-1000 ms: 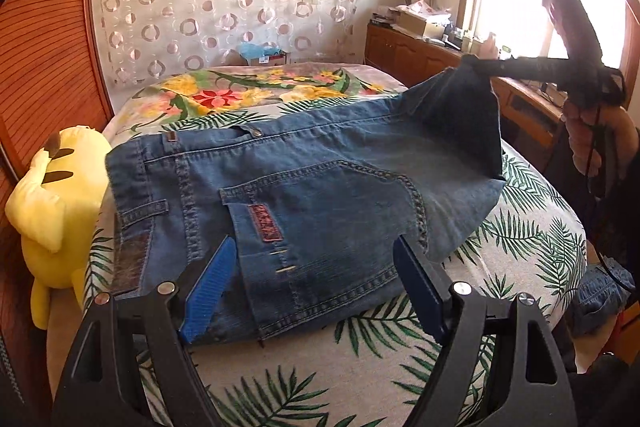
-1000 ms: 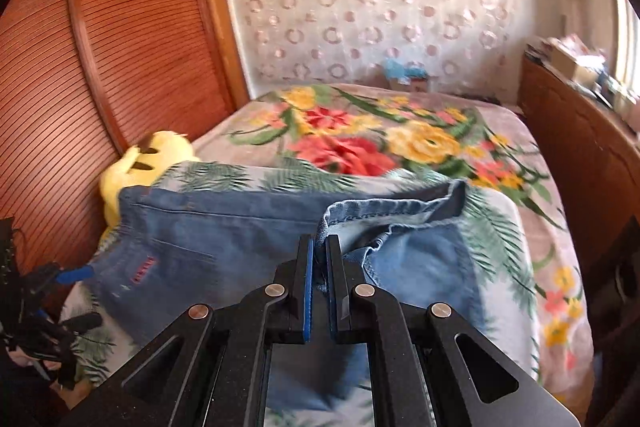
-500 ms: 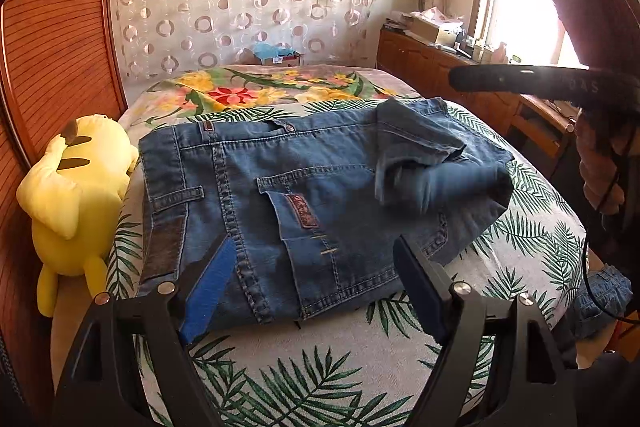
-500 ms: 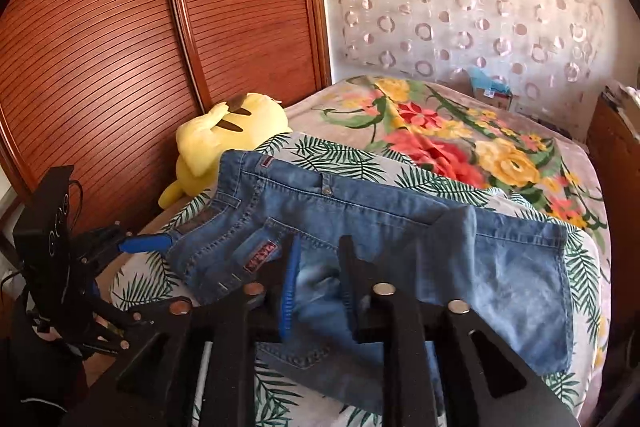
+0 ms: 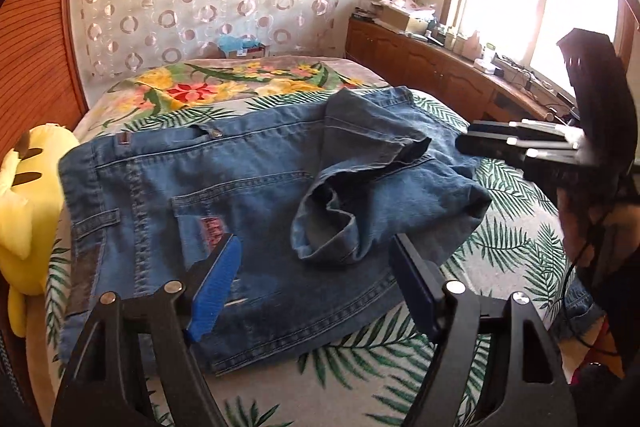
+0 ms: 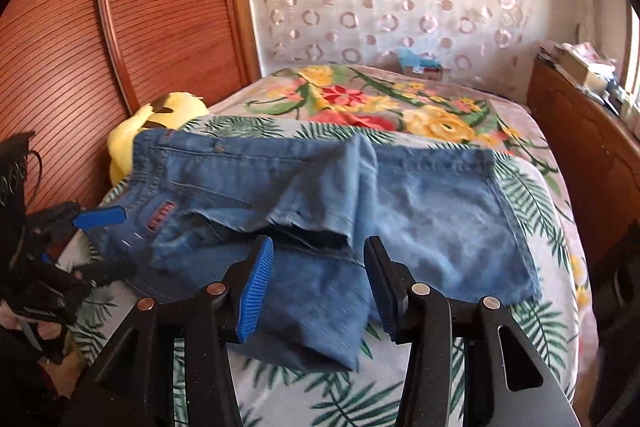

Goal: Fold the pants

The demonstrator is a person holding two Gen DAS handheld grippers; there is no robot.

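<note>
The black two-finger left gripper with blue ribbed pads (image 5: 314,281) is held with its jaws spread wide apart, nothing gripped between them. The matching black right gripper with blue pads (image 6: 318,283) is likewise held wide apart and empty. In the left view, the right gripper (image 5: 464,143) is seen side-on, grasped by a hand (image 5: 576,223).

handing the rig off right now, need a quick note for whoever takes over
Left tool: open, empty, hovering over the near waist end of the jeans.
Right tool: open, empty, over the leg end.
Jeans lie across the bed, waistband beside the yellow plush.
Done: leg end laid over the seat, but bunched, with the hem curled open.
Left: flatten that flap, then fold again.
</note>
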